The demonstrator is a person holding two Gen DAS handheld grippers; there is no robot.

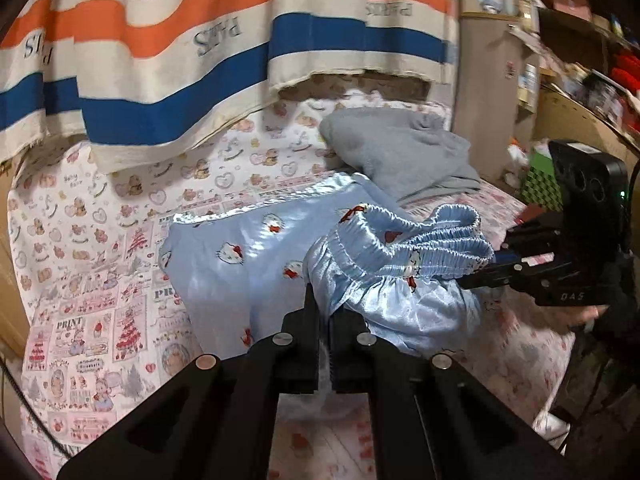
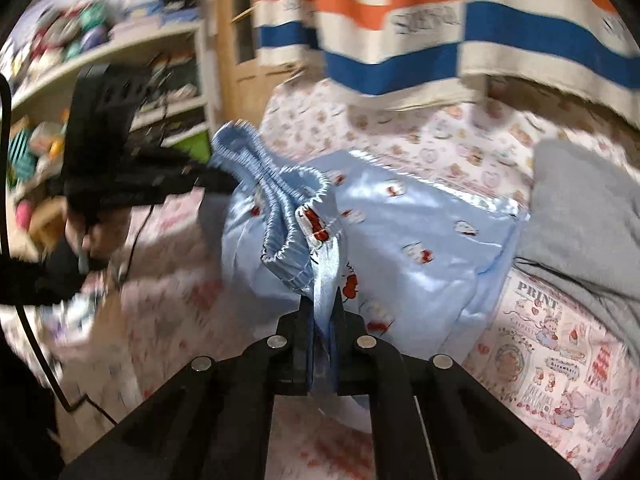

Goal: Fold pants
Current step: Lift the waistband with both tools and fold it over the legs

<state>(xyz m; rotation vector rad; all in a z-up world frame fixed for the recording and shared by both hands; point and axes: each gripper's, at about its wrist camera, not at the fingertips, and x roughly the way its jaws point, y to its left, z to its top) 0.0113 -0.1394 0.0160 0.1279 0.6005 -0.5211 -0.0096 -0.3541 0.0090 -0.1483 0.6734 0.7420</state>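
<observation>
Satin-blue cartoon-print pants (image 1: 256,248) hang by their elastic waistband (image 1: 416,240), pinched in the left gripper (image 1: 325,312) and the right gripper (image 2: 325,308), fingers pressed together. The slick cloth could slip free over the bed (image 1: 80,280).

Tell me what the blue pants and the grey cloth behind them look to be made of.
Pants: likely satin or a similar silky synthetic; glossy, with bright highlights along the folds and a shirred elastic waistband.
Grey cloth: matte and soft-looking, with no shine; perhaps fleece or a jersey knit, but the weave is too blurred to tell.
</observation>
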